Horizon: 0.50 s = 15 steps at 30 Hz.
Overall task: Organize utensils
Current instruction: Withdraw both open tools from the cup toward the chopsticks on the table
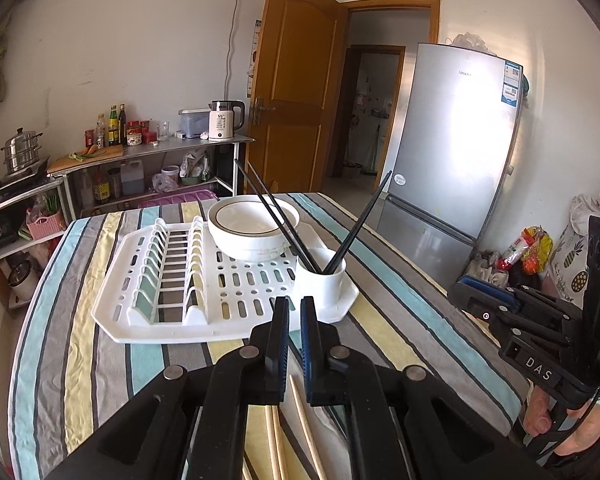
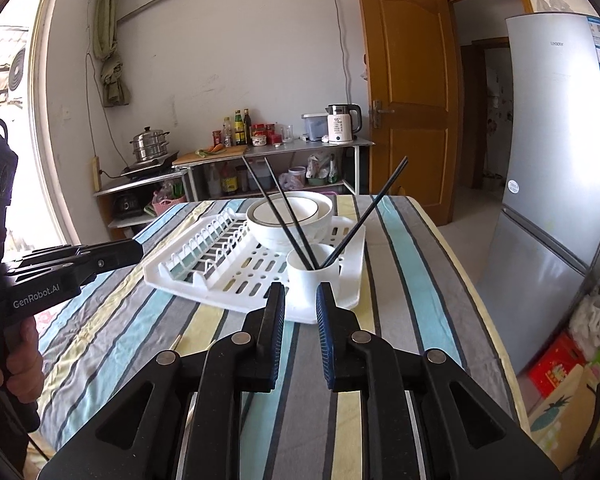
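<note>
A white drying rack (image 1: 172,324) (image 2: 204,292) lies on the striped table. In its near right corner stands a white utensil cup (image 1: 320,282) (image 2: 309,280) holding three black chopsticks (image 1: 276,216) (image 2: 284,216). White bowls (image 1: 252,232) (image 2: 288,220) sit stacked on the rack behind it. Wooden chopsticks (image 1: 304,428) lie on the cloth under my left gripper (image 1: 295,304), which is open with a narrow gap and empty. One chopstick tip shows in the right wrist view (image 2: 176,342). My right gripper (image 2: 301,292) is open and empty, just before the cup.
The striped tablecloth (image 1: 400,320) (image 2: 400,280) covers the table. A grey fridge (image 1: 452,152) (image 2: 556,160) stands to the right, a wooden door (image 2: 408,80) behind. A metal shelf (image 2: 272,152) with bottles, kettle and steamer pot lines the far wall.
</note>
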### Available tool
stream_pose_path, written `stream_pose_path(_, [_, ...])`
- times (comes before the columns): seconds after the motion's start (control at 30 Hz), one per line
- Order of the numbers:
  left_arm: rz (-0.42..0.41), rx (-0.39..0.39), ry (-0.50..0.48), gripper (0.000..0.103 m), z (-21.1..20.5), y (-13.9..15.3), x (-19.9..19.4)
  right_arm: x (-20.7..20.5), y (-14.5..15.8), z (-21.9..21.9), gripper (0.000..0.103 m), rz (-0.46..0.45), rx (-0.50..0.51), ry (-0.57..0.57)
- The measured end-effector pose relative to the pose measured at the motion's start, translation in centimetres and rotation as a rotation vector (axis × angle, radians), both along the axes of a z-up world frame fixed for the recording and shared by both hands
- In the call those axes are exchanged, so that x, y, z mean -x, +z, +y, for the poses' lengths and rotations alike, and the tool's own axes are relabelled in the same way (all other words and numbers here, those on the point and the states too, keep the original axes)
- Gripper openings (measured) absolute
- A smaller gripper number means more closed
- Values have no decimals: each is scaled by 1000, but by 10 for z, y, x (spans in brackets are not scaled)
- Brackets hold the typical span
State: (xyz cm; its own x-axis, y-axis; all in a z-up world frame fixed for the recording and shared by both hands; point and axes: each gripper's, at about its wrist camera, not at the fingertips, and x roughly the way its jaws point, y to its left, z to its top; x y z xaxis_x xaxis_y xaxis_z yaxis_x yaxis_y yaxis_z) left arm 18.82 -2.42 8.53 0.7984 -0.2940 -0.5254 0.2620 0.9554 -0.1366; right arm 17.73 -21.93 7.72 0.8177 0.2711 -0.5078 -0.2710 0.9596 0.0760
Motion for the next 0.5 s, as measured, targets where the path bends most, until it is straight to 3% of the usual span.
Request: stream_pose_path(0.5, [20,-24,44,5,18,-27,68,50,-18,4,19,32,-25,35])
